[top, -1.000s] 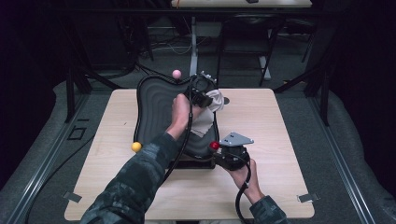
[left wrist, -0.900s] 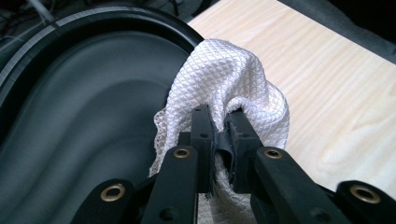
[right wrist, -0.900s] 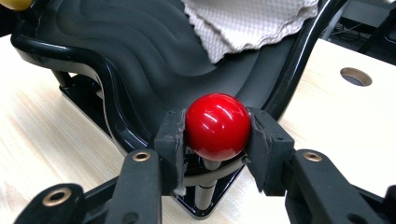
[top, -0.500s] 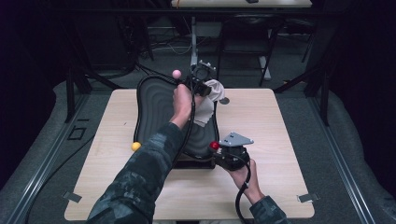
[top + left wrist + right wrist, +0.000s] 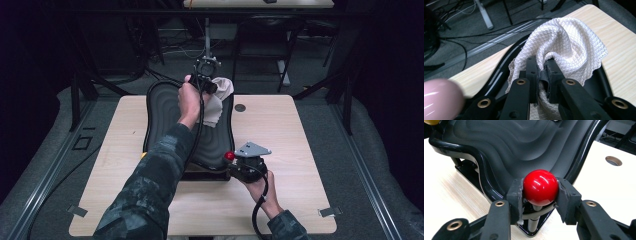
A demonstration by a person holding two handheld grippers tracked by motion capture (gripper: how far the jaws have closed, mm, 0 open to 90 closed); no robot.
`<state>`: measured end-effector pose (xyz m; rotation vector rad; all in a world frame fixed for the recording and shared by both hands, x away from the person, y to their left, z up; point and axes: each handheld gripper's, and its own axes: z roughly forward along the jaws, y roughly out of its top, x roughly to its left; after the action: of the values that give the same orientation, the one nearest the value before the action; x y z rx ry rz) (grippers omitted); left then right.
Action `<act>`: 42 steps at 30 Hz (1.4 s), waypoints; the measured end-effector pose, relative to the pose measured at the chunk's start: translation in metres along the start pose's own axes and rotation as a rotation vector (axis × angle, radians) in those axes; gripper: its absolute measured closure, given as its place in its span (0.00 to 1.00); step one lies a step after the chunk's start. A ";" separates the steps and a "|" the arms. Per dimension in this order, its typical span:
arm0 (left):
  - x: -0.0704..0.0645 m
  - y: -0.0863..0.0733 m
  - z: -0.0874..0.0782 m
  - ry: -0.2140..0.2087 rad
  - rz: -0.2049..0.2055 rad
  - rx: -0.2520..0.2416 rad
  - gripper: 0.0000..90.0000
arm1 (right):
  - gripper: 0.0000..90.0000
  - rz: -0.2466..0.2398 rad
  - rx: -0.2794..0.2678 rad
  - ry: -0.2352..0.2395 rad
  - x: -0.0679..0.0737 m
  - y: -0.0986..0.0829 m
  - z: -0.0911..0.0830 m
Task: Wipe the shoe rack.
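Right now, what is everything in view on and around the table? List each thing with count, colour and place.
Wavy tray: one, black, on a base at the table's middle.
Cloth: one, white, at the tray's far edge, pinched in the left gripper.
Ball knobs: red at the tray's near right corner, pink by the left gripper, yellow at the near left corner.
Table: one, light wood, with a round hole.
Left gripper: black, shut on the cloth.
Right gripper: black, shut on the red knob.
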<state>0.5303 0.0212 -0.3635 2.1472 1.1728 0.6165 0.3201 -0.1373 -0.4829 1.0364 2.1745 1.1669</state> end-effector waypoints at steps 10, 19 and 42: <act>0.015 -0.014 -0.010 -0.002 -0.002 0.014 0.93 | 0.66 0.004 0.004 -0.004 0.001 0.000 0.000; 0.022 -0.038 -0.030 -0.062 0.002 -0.005 0.93 | 0.67 0.010 0.005 -0.008 0.001 0.000 0.000; -0.002 -0.131 -0.099 -0.195 0.135 -0.033 0.92 | 0.67 0.017 0.010 -0.014 0.002 0.000 0.001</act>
<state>0.3895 0.1031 -0.3857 2.2147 0.9140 0.4683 0.3200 -0.1351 -0.4832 1.0663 2.1671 1.1545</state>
